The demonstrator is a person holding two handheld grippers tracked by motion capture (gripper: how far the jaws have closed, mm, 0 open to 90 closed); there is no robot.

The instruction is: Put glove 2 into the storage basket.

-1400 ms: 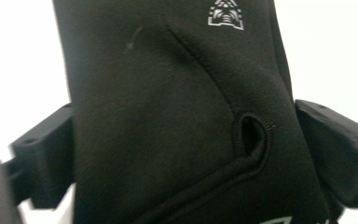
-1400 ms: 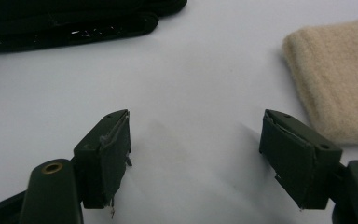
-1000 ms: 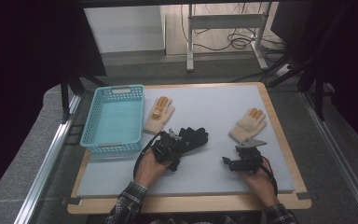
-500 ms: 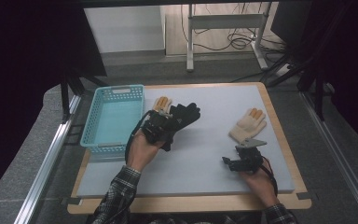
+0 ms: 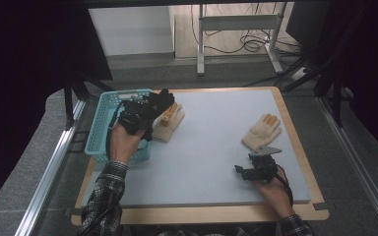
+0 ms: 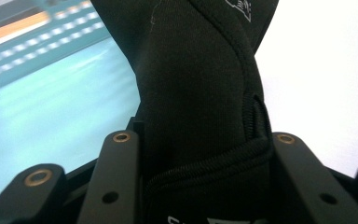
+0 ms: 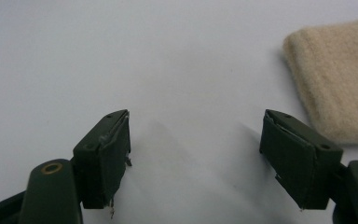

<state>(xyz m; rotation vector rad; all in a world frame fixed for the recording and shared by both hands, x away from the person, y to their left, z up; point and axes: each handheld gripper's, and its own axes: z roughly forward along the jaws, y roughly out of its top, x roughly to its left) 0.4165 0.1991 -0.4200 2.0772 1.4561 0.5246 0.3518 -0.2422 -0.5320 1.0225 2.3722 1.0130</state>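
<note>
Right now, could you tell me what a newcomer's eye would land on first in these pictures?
First, the black fabric glove clamped in the left gripper, held above the right rim of the turquoise plastic basket at the table's left edge. Next, two cream knitted gloves with orange fingertips lie on the pale grey mat: one beside the basket, another just beyond the open right gripper.

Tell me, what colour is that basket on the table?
The basket is light turquoise with a lattice wall, clearest in the high view.
</note>
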